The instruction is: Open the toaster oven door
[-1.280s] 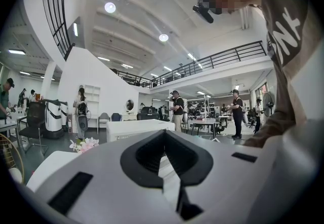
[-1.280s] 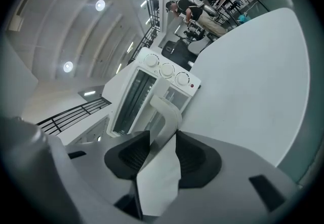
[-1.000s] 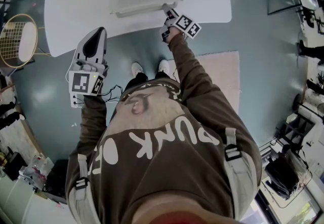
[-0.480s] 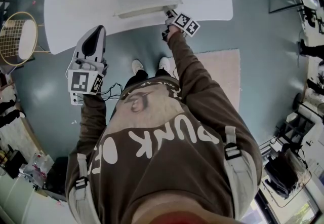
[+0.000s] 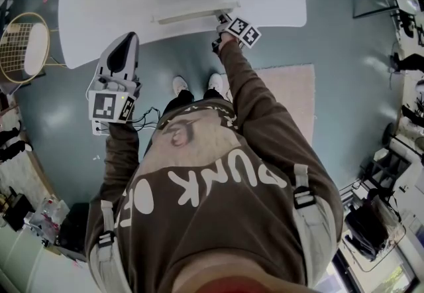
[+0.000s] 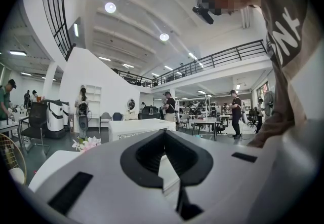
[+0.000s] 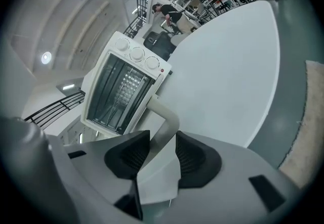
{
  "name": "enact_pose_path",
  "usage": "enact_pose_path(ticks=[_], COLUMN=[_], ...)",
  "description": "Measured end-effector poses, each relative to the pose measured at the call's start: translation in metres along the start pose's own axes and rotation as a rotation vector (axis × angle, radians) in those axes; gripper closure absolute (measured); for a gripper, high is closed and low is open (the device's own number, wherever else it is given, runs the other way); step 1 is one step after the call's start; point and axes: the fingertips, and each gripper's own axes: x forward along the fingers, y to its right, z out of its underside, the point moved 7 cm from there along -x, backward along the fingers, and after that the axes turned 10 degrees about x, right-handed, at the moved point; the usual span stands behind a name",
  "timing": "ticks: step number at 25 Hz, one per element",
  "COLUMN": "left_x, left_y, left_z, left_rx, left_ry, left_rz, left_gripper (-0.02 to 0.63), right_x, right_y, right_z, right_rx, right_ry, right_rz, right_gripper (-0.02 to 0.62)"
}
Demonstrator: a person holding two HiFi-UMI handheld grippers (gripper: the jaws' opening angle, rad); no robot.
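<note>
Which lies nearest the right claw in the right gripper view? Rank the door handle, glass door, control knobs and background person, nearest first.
1. The door handle, clamped between the right claw's jaws.
2. The glass door, just beyond, to the left.
3. The control knobs, above the glass.
4. The background person, far off at the top.

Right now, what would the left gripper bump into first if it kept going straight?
Probably the toaster oven on the white table, showing just past the tips of the left gripper; how far off is unclear.
</note>
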Motion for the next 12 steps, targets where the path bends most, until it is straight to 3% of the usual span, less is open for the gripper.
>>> enact_pose_path(ticks=[12], left_x=[-0.003], left_y=[-0.002], left_z=[0.000], left_rx=[0.000], left_ry=[-0.002], left_rz=[0.000], left_gripper=[0.601], right_x=[0.003], right_y=[0.011], right_z=[0.007], right_rx=[0.067], right_ry=[0.037], right_rz=[0.000], right_gripper=[0.426])
